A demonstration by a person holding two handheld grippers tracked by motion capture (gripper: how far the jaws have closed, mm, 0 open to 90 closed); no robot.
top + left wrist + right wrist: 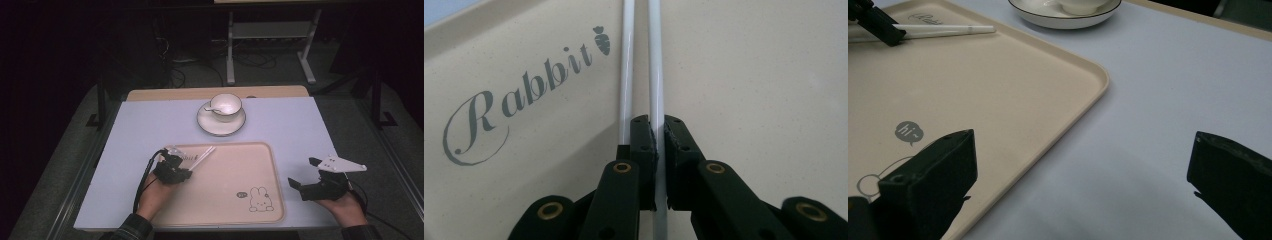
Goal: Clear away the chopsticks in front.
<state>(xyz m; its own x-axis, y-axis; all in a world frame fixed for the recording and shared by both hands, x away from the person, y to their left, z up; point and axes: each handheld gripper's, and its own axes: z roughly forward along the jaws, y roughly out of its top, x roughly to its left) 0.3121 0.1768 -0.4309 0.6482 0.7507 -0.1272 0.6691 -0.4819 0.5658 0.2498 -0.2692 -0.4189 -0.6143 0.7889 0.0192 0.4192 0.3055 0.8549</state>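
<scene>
White chopsticks [655, 65], a pair, lie on the beige tray [225, 200] near its far-left corner, side by side, tips pointing toward the far rim. Left hand-held gripper [189, 171] is down on them: in the left gripper view its jaws are clenched on one stick, pads pressing either side of it, while the 2nd stick [626, 70] runs just beside the left jaw, outside the grip & partly tucked under it. Left hand-held gripper [659, 137] sits right over the tray floor, next to the "Rabbit" lettering [524, 95] w/ a small carrot mark.

Right hand-held gripper [302, 172] rests off the tray's right edge, over the lilac counter [150, 125], well apart from the chopsticks; its jaws stand wide, released, nothing between them. In the right gripper view that hand-held gripper [1078, 165] looks across the tray corner toward the chopsticks [948, 31] & the left gripper's black jaw tip.

Hard to see: near ends of the sticks are hidden under the left gripper; in the high view the sticks are thin & blurred, can't tell them apart there. Room beyond the counter is dark.

Containers: the tray holds the chopsticks, plus a printed bunny [260, 199] at its near-right corner. Beyond the tray, a white saucer [221, 125] w/ dark rim carries a white cup [226, 106]; a white spoon [212, 109] rests in the cup, handle over the left rim. Whether there's liquid in the cup, can't tell.
</scene>
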